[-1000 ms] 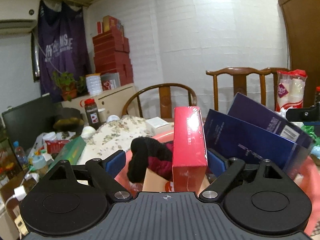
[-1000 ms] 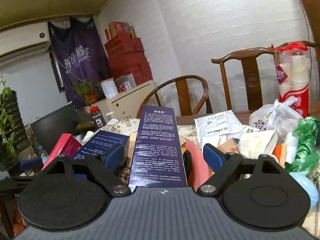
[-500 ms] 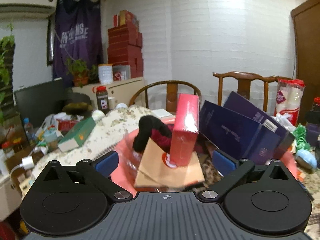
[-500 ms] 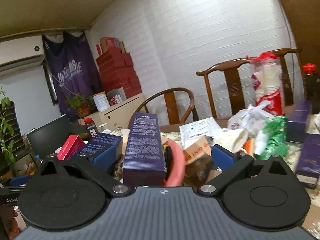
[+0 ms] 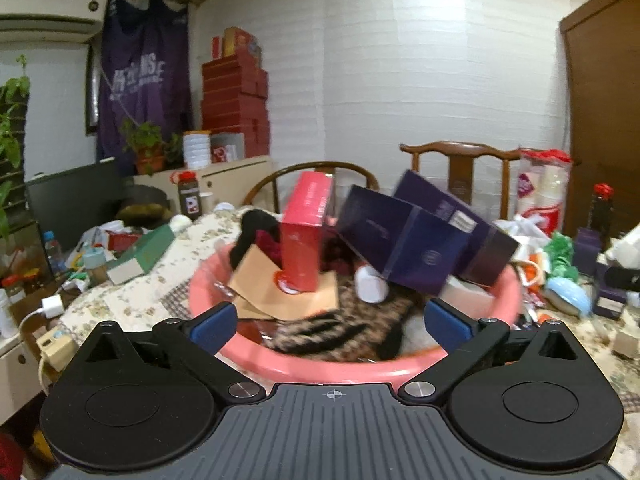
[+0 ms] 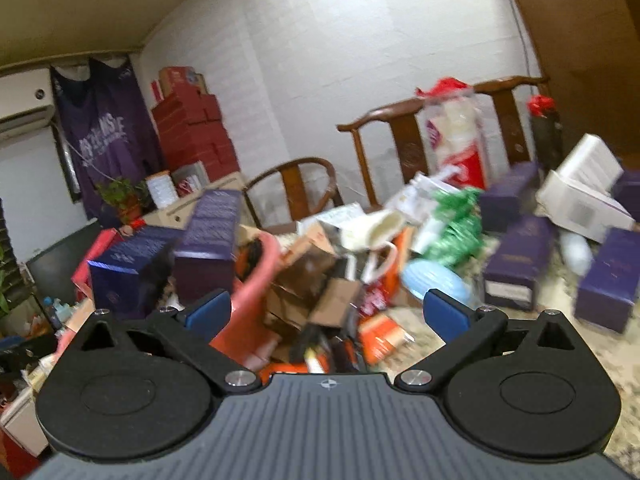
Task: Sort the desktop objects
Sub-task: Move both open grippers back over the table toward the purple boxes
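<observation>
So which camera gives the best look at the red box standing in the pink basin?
The left wrist view: the red box stands near frame centre in the pink basin, two faces visible, only slightly blurred. In the right wrist view only a red sliver shows at far left, behind the dark blue boxes.

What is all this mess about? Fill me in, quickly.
A person is sorting a cluttered table with two tools. The left hand-held gripper is open and empty, facing a pink basin that holds a red box and two dark blue boxes. The right hand-held gripper is also open and empty, over a blurred pile of packets and purple boxes on the table.
</observation>
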Available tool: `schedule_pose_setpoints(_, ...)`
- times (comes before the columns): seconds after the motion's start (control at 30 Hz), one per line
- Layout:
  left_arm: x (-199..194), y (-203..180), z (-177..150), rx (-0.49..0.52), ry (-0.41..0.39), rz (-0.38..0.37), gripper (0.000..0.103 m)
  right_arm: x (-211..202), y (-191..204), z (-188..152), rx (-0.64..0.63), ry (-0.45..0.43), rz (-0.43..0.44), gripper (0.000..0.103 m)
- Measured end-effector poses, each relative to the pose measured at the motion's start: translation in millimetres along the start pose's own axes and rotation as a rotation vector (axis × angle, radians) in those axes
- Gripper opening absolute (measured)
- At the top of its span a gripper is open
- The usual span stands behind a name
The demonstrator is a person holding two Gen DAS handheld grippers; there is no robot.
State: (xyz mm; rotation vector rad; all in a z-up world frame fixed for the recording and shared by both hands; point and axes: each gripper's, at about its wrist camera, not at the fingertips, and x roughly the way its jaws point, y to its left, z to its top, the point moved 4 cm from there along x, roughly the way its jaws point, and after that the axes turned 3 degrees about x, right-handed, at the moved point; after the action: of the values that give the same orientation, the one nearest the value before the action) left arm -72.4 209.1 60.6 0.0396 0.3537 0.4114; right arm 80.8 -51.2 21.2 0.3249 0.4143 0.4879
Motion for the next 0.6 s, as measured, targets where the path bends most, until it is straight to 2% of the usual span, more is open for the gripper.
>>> schedule_pose_setpoints(0.13, -8.0, -18.3, -2.3, 0.025, -0.010, -0.011, 0.103, -6.5, -17.4, -10.3, 0.015, 0.024, -0.037, 0.102)
schedule_pose_setpoints(0.3, -16.3, -43.9, -6.8, 0.033, -0.015, -0.058, 0.103, -14.7, -39.8, -19.7, 0.033, 0.041, -0.075, 0.102)
schedule_pose_setpoints(0.43, -26.5, -73.7, -14.1, 0.043, -0.033, -0.139, 0.103, -25.5, -64.3, -28.9, 0.052, 0.051, -0.120, 0.102)
schedule_pose_setpoints(0.6, -30.4, -124.6, -30.0, 0.092, -0.033, -0.281, 0.103, -43.9, -100.1, -41.0, 0.076, 0.062, -0.203, 0.102)
